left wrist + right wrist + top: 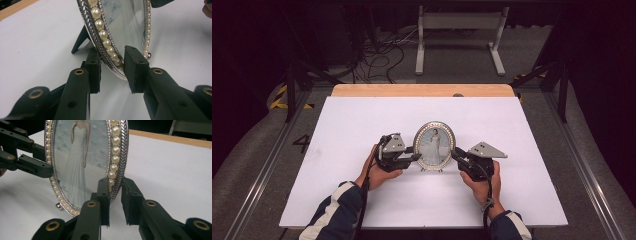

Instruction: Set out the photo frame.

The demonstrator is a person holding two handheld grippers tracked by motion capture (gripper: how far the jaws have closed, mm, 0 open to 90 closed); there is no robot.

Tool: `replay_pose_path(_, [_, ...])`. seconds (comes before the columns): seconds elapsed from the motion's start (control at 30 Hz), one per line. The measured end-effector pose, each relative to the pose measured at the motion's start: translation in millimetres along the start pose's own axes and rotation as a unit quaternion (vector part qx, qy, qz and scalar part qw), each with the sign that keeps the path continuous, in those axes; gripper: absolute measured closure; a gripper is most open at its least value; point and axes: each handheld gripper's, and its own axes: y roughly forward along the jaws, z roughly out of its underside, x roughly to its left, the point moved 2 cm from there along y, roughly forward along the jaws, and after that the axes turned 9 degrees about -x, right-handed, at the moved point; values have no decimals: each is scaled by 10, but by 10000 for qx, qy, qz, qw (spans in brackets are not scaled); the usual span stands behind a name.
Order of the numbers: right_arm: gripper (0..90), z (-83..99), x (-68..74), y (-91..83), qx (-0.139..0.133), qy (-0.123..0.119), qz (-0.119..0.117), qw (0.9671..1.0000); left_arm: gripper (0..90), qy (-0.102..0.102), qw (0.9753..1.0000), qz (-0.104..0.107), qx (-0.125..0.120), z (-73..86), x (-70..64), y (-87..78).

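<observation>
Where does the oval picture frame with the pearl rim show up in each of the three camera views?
High view: the picture frame stands upright at table centre, between the left claw and right claw.
Left gripper view: upper middle, seen edge-on, its rim between the jaws.
Right gripper view: upper left of centre, photo facing the camera, its rim between the jaws.
Shared landmark: the pearl rim.

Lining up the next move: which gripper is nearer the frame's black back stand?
Left. The left gripper straddles the oval frame rim right beside the stand; the right gripper straddles the opposite rim.
</observation>
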Motion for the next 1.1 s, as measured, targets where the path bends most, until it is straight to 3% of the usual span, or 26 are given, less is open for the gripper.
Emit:
replay_pose_path(0.87, [774,17,23,-1,84,-288,4,9996,666,123,9999,-49,18,0,-10,-25])
replay_pose_path(1.1, [757,31,52,10,210,-593,-20,9980,662,199,9997,-135,-36,-14,-7,-67])
